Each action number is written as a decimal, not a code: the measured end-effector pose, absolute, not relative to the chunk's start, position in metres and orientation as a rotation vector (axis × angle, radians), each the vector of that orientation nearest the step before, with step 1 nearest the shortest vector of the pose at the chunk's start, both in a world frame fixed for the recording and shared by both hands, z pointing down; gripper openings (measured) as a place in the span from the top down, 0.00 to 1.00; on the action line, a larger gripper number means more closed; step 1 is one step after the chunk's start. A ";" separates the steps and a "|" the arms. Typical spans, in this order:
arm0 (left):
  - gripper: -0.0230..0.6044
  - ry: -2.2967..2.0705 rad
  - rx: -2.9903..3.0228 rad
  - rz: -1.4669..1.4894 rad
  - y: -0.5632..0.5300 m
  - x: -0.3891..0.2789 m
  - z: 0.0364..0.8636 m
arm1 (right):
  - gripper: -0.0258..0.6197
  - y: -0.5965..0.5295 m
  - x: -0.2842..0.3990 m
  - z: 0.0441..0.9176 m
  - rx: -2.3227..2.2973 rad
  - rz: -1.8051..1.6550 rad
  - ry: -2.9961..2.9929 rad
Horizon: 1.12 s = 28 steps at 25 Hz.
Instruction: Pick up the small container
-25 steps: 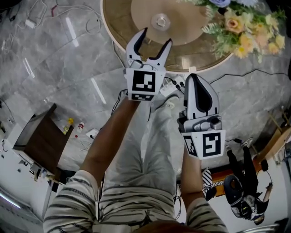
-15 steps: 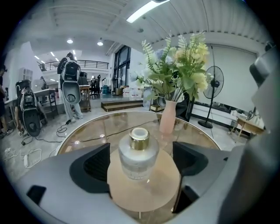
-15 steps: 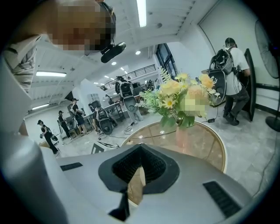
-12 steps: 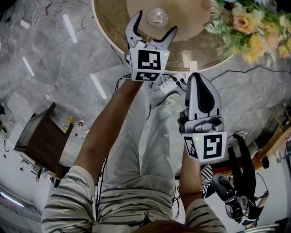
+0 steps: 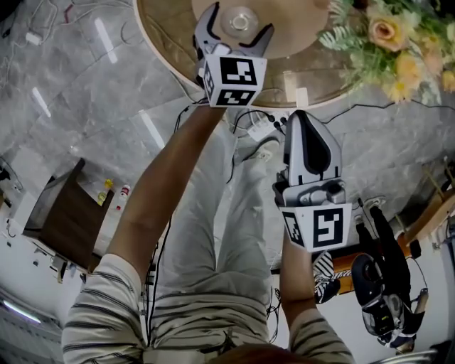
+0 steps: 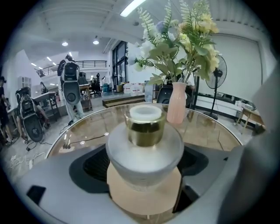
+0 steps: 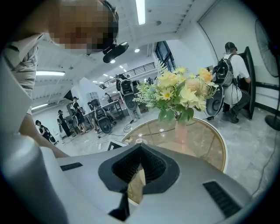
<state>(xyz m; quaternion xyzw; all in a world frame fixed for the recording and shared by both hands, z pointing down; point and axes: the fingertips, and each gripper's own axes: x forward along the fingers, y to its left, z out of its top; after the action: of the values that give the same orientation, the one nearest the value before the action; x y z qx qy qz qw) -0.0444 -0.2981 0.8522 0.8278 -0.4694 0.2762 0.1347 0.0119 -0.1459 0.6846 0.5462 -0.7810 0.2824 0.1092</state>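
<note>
The small container [image 6: 144,140] is a frosted glass jar with a gold collar and a white cap. It stands on the round glass-topped wooden table [image 5: 170,50], small in the head view [image 5: 239,19]. My left gripper [image 5: 240,23] reaches over the table edge with its jaws wide apart, one on either side of the jar. Its dark pads [image 6: 89,164] flank the jar without pressing on it. My right gripper [image 5: 306,121] hangs lower, short of the table, with its jaws closed together and nothing in them [image 7: 135,177].
A pink vase [image 6: 177,103] of yellow flowers [image 5: 387,43] stands on the table to the right of the jar. On the grey floor lie cables and a power strip [image 5: 259,131]. A dark wooden box [image 5: 64,220] sits at left, black gear [image 5: 380,291] at right.
My left gripper has moved forward over the table edge, and its jaws have spread wider and now stand on both sides of the jar. The right gripper has hardly moved.
</note>
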 end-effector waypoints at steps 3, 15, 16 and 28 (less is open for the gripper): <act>0.28 -1.365 2.373 0.841 -0.302 -0.043 0.857 | 0.95 -0.145 0.015 0.686 1.606 0.827 -2.287; 0.44 -1.353 2.365 0.918 -0.301 -0.046 0.858 | 0.95 -0.139 0.020 0.677 1.616 0.812 -2.276; 0.44 -1.352 2.358 0.911 -0.300 -0.046 0.856 | 0.94 -0.138 0.020 0.676 1.616 0.809 -2.275; 0.44 -1.394 2.337 0.839 -0.267 -0.049 0.784 | 0.94 -0.120 0.029 0.627 1.611 0.754 -2.324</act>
<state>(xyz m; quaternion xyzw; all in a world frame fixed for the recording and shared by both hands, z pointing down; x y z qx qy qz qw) -0.0488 -0.2666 0.7841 0.8118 -0.4842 0.2916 0.1465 0.0291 -0.1204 0.6269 0.5472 -0.7895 0.2563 0.1074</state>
